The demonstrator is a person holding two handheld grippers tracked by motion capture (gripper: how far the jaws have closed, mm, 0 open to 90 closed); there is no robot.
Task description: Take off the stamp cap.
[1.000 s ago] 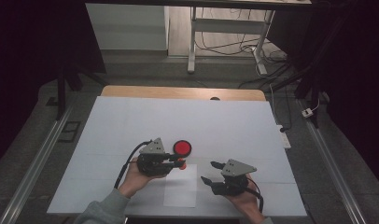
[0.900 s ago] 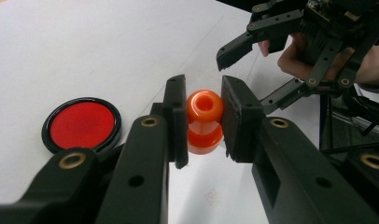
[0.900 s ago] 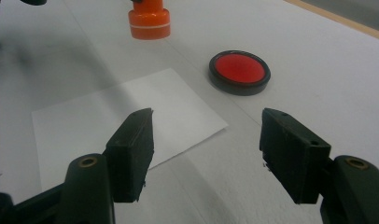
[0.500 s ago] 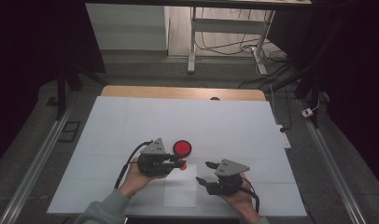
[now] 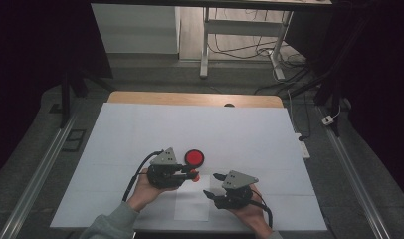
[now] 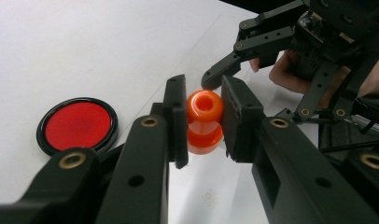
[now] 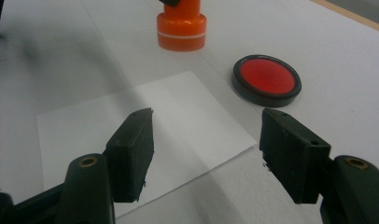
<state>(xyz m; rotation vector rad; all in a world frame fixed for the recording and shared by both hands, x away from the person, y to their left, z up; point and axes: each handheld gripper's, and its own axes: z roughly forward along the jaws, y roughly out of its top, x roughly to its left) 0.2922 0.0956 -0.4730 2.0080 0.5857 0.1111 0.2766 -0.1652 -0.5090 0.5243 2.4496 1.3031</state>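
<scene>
White table (image 5: 140, 129): left tool (image 6: 204, 122) clamps orange stamp (image 6: 204, 122); right tool (image 7: 206, 156) apart over paper (image 7: 178, 116).

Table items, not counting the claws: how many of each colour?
Orange: 1, the orange plastic stamp clamped in the left claw
Red: 1, the round red ink pad in a black rim
White: 1, the white paper sheet
Total: 3

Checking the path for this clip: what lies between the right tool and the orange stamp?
In the right gripper view, a white paper sheet lies between the open right tool and the orange stamp; beyond it, bare table.
</scene>
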